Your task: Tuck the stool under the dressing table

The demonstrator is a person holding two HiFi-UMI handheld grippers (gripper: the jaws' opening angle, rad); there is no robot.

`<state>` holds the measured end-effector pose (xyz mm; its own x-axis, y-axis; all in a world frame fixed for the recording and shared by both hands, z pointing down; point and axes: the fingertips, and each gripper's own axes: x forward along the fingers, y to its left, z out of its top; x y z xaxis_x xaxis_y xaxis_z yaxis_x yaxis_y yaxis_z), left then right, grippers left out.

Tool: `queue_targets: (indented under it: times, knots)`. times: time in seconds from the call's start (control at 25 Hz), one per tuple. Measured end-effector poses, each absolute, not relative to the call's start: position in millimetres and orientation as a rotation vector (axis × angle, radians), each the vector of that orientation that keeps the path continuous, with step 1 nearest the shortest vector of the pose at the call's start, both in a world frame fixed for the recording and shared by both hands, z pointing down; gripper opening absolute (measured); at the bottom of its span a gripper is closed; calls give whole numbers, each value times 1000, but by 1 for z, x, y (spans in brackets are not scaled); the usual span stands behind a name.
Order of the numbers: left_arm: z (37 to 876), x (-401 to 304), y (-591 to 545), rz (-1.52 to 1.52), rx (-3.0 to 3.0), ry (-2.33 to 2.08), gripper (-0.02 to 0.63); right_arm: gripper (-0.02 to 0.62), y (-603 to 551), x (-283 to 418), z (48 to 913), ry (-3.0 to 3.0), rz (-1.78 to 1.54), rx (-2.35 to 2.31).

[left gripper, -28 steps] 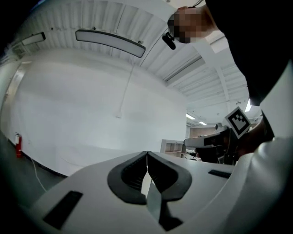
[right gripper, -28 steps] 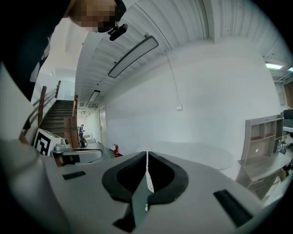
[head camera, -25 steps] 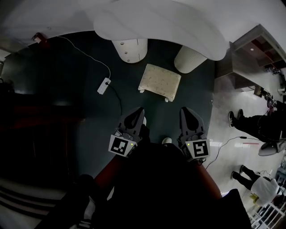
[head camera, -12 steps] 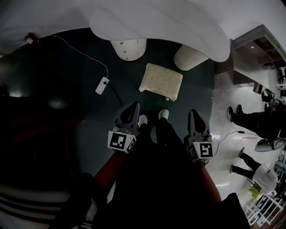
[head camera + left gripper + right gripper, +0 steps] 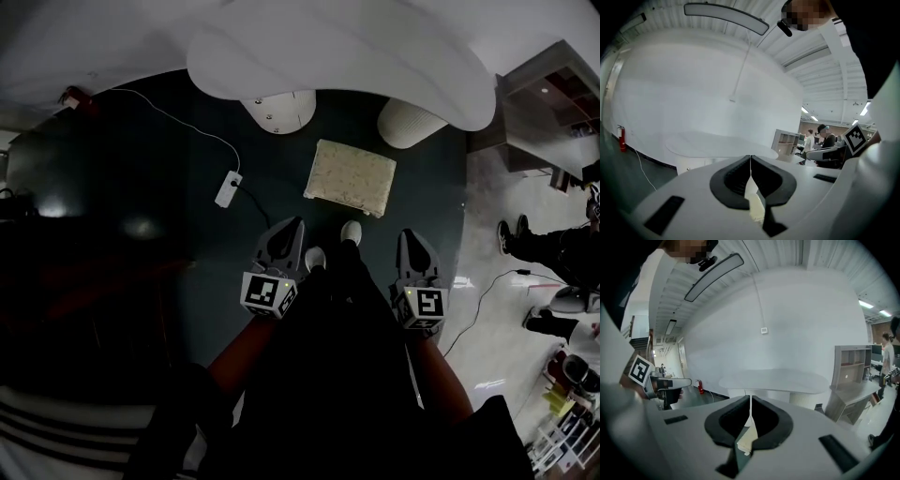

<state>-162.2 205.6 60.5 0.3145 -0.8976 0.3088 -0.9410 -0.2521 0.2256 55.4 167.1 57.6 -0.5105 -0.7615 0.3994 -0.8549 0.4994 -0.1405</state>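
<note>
In the head view the counter (image 5: 337, 56) runs off the frame at 12 o'clock and covers the tops of its pedestals (image 5: 281, 111). The stool (image 5: 351, 176) shows only its cushion, with the legs almost wholly beneath it. The edge cuts a person (image 5: 544, 247) at 3 o'clock and a shelf unit (image 5: 544, 94) at 2 o'clock. At 9 o'clock the floor is too dark to read. Under the closed jaws of the left gripper (image 5: 750, 158) and the right gripper (image 5: 750, 399), a pale sliver (image 5: 753, 202) shows too little to identify.

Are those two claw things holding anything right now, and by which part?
Nothing is held. The left gripper and the right gripper are both shut and empty. The stool stands apart from them, a little way ahead, untouched.
</note>
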Motion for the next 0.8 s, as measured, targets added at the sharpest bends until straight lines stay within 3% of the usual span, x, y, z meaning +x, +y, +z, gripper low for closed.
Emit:
queue_targets:
  times: [0.4, 0.8]
  knots:
    - [184, -158, 165, 321, 2234, -1482, 17, 40, 123, 67, 175, -2409, 483, 1376]
    - [355, -192, 126, 394, 2057, -1577, 18, 40, 117, 90, 358, -2234, 676, 1361]
